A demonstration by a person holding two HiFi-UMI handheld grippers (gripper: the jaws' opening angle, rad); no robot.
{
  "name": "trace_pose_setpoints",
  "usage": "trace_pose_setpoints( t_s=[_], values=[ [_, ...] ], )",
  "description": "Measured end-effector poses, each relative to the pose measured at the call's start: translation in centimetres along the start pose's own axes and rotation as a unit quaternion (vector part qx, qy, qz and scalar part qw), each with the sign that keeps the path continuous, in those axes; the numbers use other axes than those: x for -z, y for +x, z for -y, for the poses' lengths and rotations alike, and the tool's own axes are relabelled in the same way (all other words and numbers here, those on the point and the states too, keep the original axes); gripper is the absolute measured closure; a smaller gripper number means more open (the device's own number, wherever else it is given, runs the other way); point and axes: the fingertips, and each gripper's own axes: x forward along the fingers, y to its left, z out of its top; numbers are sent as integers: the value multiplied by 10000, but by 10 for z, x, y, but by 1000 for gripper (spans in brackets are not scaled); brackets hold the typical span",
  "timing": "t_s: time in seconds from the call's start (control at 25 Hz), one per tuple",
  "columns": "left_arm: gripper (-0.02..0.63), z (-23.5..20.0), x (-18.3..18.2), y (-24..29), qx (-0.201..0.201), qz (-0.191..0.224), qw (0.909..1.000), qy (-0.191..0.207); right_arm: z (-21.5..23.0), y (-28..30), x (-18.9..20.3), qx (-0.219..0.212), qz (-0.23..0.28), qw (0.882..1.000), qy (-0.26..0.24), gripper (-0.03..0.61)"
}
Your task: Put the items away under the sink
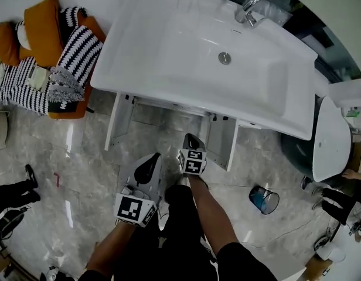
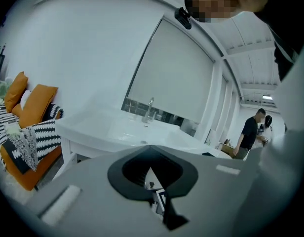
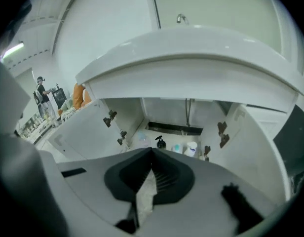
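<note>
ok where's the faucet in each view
Head view: the faucet is at the top, right of centre, on the far rim of the basin.
Left gripper view: near the middle, standing at the back of the basin below the window blind.
Right gripper view: top centre, only its tip shows above the rim.
Shared landmark: the white sink basin.

The stored bottles [image 3: 191,148] are too small to identify.
</note>
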Motion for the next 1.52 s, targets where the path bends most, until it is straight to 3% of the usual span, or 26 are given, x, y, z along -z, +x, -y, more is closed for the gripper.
trace_pose_setpoints(
  t_s=[0.64, 0.96, 1.28, 1.52],
  values=[
    [607, 69, -82, -80, 277, 21, 9995, 147, -32, -210, -85, -162, 542, 9977, 371, 561],
    [607, 98, -105, -100, 525, 78, 9983, 235, -48, -294, -118, -325, 1032, 9941, 96, 561],
    [607, 98, -103, -113, 469, 103, 9986, 228, -64, -337, -131, -481, 1450, 9882, -72, 561],
    [607, 101, -103, -117, 485, 139, 9983, 299, -65, -343, -129, -474, 1479, 9877, -177, 563]
  ],
)
